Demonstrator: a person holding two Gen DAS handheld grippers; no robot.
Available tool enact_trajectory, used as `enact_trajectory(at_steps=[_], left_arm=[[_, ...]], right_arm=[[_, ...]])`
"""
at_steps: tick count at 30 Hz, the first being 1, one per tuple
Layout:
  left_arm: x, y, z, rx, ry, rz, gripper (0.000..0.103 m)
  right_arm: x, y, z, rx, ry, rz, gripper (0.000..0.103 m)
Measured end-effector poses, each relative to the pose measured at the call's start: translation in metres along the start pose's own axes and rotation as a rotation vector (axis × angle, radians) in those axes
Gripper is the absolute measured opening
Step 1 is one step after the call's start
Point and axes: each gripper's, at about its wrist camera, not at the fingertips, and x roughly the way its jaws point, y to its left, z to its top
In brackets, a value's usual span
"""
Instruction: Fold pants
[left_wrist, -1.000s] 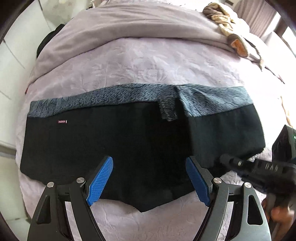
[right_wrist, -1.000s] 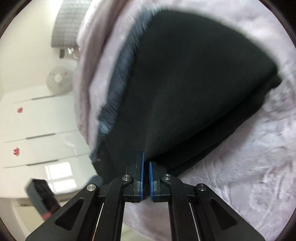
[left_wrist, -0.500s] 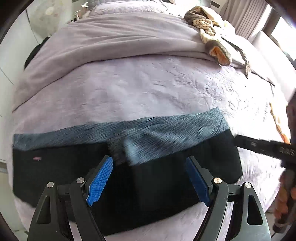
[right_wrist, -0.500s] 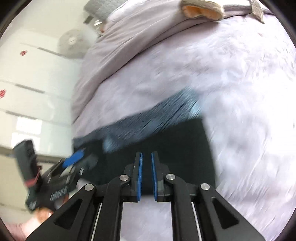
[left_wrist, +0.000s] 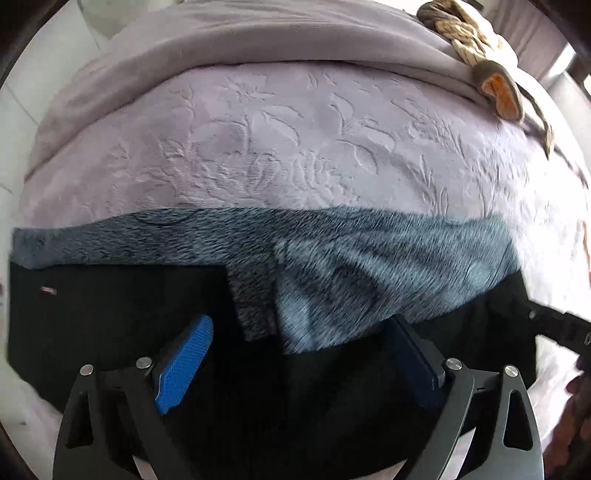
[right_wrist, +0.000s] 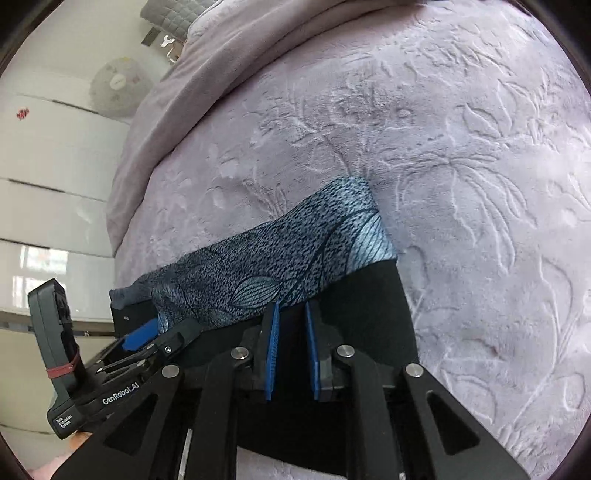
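Jaws: left gripper (left_wrist: 297, 363) spread wide, nothing between the blue pads; right gripper (right_wrist: 291, 347) parted narrowly, a small gap, no cloth visibly pinched — looks like it let go.

Black pants with a blue-grey fleecy patterned lining (left_wrist: 332, 273) lie flat on the lilac embossed bedspread (left_wrist: 295, 122), filling the lower half of the left wrist frame; lining band runs left to right across mid-frame, black outer cloth below it under both pads. In the right wrist view the pants sit lower centre, lining corner reaching toward frame centre, left gripper visible at lower left. A folded-over flap shows just above the left gripper, centre of frame.

Risks, as judgement:
- Flap edge looks uneven, lining showing wider at right than left — next fold may come out skewed unless squared first.
- Plush bedspread could get caught with the pants if a pad digs in low.
- Fleece lining likely drags on itself, so layers may bunch rather than slide.
- Grippers are close together; a clash is possible.

Versus earlier frames: one second ago the right gripper was clamped on a lifted black layer; now that layer is laid down and the jaws have loosened. The pants' right side has been brought over, so more lining shows. Left gripper has moved in closer, jaws unchanged.
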Motion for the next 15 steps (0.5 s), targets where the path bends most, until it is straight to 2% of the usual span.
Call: enact_trajectory(at_steps=[3,5,8,11,15], left_arm=[[-0.008,0.007,-0.009,0.010,0.000,0.028,0.096],[-0.013,0.014,-0.015,0.001,0.006,0.027,0.096],[-0.021,0.025,-0.026,-0.004,0.004,0.036,0.096],[-0.028,0.037,-0.037,-0.017,0.014,0.037,0.096],[-0.036,0.050,-0.053,-0.030,0.027,0.040,0.096]], right_arm=[[0.005,0.023,-0.002,-0.051,0.016,-0.039,0.024],[0.006,0.033,-0.008,-0.071,0.020,-0.049,0.038],[0.007,0.051,-0.020,-0.101,0.031,-0.074,0.048],[0.006,0.060,-0.030,-0.126,0.057,-0.099,0.053],[0.011,0.075,-0.043,-0.155,0.078,-0.138,0.055]])
